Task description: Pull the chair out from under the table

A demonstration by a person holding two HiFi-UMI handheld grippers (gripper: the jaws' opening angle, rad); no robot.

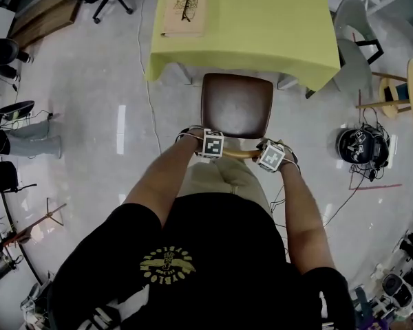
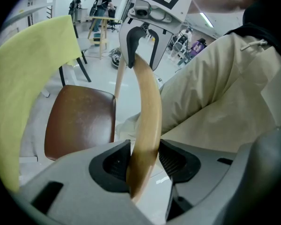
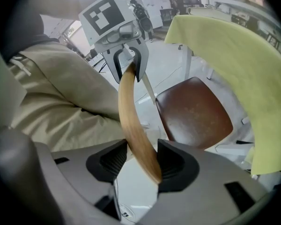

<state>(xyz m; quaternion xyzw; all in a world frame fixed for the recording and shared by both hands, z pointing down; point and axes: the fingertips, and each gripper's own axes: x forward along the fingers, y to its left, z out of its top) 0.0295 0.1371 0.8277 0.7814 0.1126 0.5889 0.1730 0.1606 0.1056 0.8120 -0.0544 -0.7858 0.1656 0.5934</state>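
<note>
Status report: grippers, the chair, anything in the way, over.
Left gripper, right gripper: both shut on curved wooden backrest. Brown-seated chair nearly clear of yellow-green clothed table. Person's beige-trousered legs right behind backrest.

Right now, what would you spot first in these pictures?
The chair with its shiny brown seat sits in the middle, just in front of the yellow-green table. The left gripper and right gripper each clamp its curved wooden backrest, one near each end.
</note>
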